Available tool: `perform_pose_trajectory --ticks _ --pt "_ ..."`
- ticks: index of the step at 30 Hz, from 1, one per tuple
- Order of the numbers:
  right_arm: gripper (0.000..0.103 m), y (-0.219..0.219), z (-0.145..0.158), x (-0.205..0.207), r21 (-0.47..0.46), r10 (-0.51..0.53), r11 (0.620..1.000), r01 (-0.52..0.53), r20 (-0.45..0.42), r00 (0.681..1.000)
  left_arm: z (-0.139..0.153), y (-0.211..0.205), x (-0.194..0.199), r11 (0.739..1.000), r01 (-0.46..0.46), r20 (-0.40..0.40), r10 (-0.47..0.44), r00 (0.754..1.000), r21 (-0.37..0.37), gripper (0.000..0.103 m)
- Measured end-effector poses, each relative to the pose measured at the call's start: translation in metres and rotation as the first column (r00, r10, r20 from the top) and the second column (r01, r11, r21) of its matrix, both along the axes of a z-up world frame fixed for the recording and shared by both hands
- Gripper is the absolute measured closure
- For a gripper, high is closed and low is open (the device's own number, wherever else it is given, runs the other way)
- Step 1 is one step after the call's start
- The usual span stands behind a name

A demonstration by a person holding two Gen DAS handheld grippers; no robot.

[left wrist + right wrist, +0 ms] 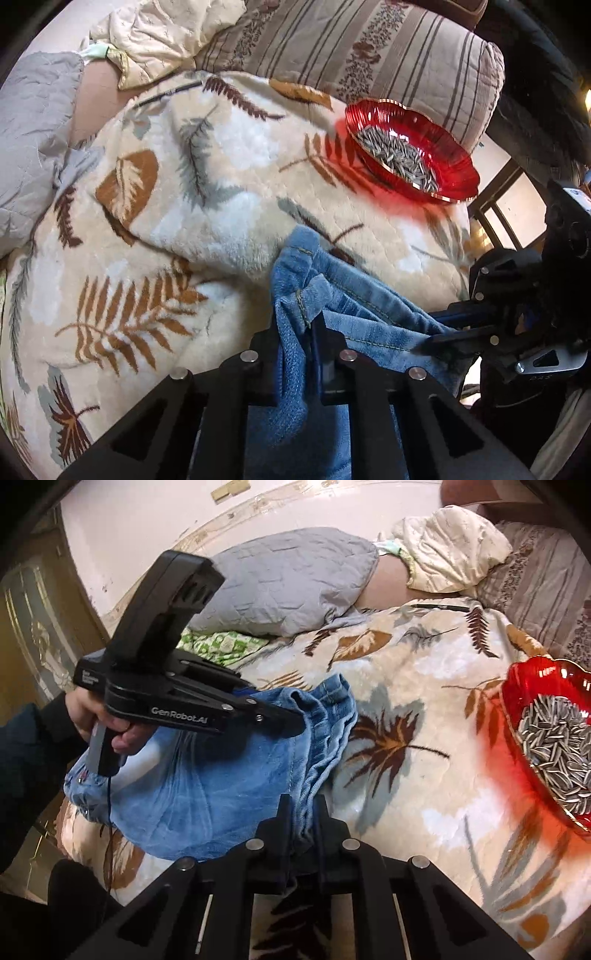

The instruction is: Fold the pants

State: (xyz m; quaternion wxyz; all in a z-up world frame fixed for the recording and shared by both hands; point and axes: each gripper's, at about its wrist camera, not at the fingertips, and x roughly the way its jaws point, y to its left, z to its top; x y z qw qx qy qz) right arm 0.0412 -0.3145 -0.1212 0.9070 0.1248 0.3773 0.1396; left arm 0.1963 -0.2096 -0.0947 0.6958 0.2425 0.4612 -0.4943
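On leaf-print blanket [424, 709], both grippers' fingers clamped on blue pants [221, 775], left gripper [295, 720] marked "GenRobot.AI"

What you had in front of you, counted

You had two grippers [295, 332] [301, 808], one pair of pants [229, 775], one blanket [147, 221], one red bowl [410, 147] of seeds too many to count, one grey pillow [280, 583], one striped cushion [369, 48], and one pen [439, 607].

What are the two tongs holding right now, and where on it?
Both grip the blue pants: the left tongs and the right tongs each pinch the bunched hem edge.
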Motion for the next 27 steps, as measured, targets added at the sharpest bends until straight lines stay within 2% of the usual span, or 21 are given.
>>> perform_pose_trajectory --ticks 4,9,12,14,16,17,18,19,20,21,22,24,27 --pt "0.093 -0.005 0.011 -0.002 0.005 -0.020 1.000 0.019 0.029 0.999 0.010 -0.004 -0.001 0.999 0.003 0.034 -0.002 0.999 -0.037 0.095" --pt "0.094 -0.006 0.043 -0.007 -0.019 -0.031 0.999 0.034 0.129 0.991 0.026 -0.002 0.005 0.992 0.000 0.017 0.002 1.000 -0.125 0.095" --pt "0.094 -0.008 0.032 -0.004 -0.023 -0.060 0.998 0.062 0.077 0.995 0.009 -0.014 0.005 0.999 0.012 0.011 -0.011 1.000 -0.048 0.095" --pt "0.094 -0.016 0.002 0.006 0.014 -0.085 0.996 0.085 -0.040 0.996 -0.010 -0.023 0.005 1.000 0.010 0.000 -0.010 1.000 0.018 0.091" --pt "0.090 -0.024 -0.019 0.011 0.066 -0.094 0.993 0.102 -0.109 0.990 -0.018 -0.026 0.004 1.000 0.004 0.002 -0.004 1.000 0.031 0.083" --pt "0.089 -0.030 -0.024 0.008 0.112 -0.101 0.987 0.114 -0.122 0.987 -0.017 -0.025 0.002 1.000 -0.009 0.017 0.009 1.000 0.022 0.064" --pt "0.088 -0.033 -0.024 0.007 0.139 -0.102 0.983 0.119 -0.123 0.987 -0.015 -0.024 0.002 1.000 -0.024 0.021 0.024 0.999 0.019 0.031" --pt "0.085 -0.036 -0.023 0.006 0.159 -0.098 0.980 0.119 -0.131 0.987 -0.013 -0.021 0.002 0.999 -0.037 0.023 0.037 0.999 0.013 0.019" --pt "0.083 -0.036 -0.022 0.005 0.159 -0.092 0.981 0.113 -0.131 0.987 -0.009 -0.018 0.001 0.999 -0.044 0.027 0.044 0.999 -0.006 0.011" --pt "0.073 -0.037 -0.021 0.004 0.152 -0.094 0.982 0.113 -0.130 0.987 -0.005 -0.014 0.001 0.999 -0.036 0.034 0.037 0.999 -0.025 0.011" --pt "0.052 -0.037 -0.021 0.003 0.151 -0.093 0.982 0.113 -0.135 0.986 -0.001 -0.012 0.002 0.999 -0.032 0.044 0.034 0.998 -0.033 0.011" --pt "0.025 -0.037 -0.021 0.003 0.184 -0.083 0.977 0.107 -0.136 0.987 -0.002 -0.012 0.009 0.999 -0.051 0.036 0.051 0.998 -0.013 0.011" --pt "0.025 -0.030 -0.016 0.001 0.179 -0.055 0.981 0.072 -0.098 0.994 -0.014 -0.019 0.021 0.997 -0.079 -0.048 0.080 0.996 0.018 0.011"
